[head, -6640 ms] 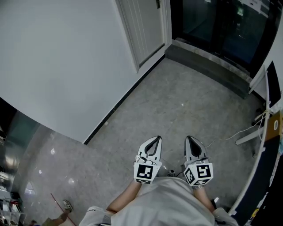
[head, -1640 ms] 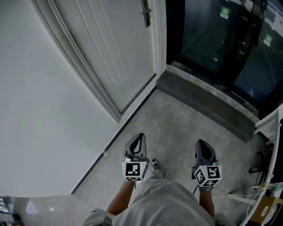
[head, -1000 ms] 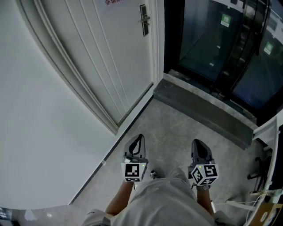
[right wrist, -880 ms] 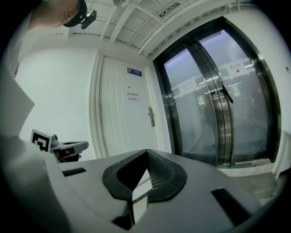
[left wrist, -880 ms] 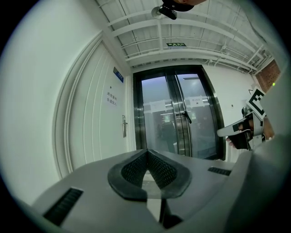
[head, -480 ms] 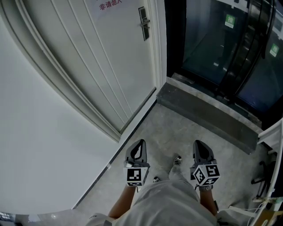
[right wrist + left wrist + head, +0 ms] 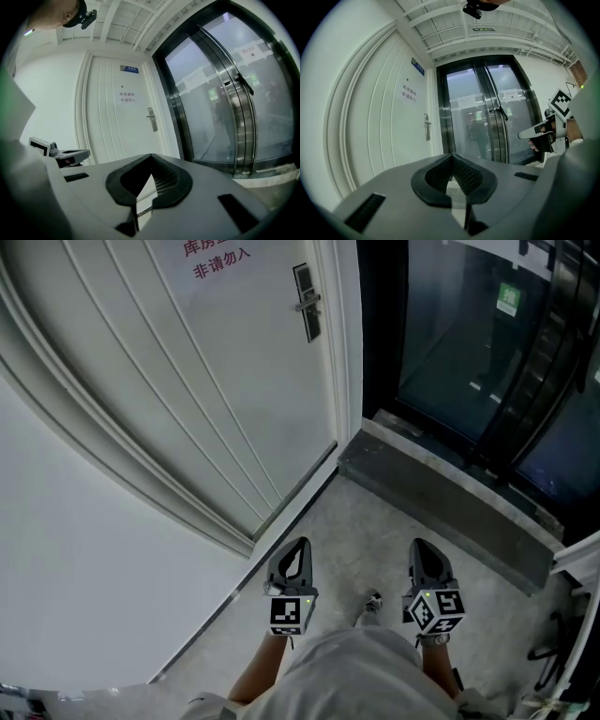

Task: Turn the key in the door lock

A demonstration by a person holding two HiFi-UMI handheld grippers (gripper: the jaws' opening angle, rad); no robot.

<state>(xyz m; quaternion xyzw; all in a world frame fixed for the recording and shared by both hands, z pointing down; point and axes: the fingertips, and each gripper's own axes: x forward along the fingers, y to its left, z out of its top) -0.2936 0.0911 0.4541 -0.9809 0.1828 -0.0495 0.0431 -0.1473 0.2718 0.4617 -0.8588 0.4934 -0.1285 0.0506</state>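
A white door (image 7: 234, 381) stands ahead on the left, well beyond both grippers. Its metal lock plate with a lever handle (image 7: 307, 304) sits near the door's right edge, also seen as the lock plate (image 7: 426, 126) and the lock plate (image 7: 151, 119). No key can be made out at this distance. My left gripper (image 7: 299, 546) and right gripper (image 7: 422, 546) are held side by side low in front of the body, pointing forward. Both are shut with nothing between the fingers. In the left gripper view the right gripper (image 7: 538, 134) shows at the right.
Dark glass sliding doors (image 7: 487, 352) fill the right, behind a raised grey stone threshold (image 7: 441, 493). A white wall (image 7: 75, 549) runs along the left. The door bears red print (image 7: 214, 259) and a small blue sign (image 7: 129, 69). A shoe (image 7: 370, 604) shows on the grey floor.
The person has walked toward the door: the door and lock plate have grown nearer and the threshold closer. Both grippers stay shut, side by side in front.
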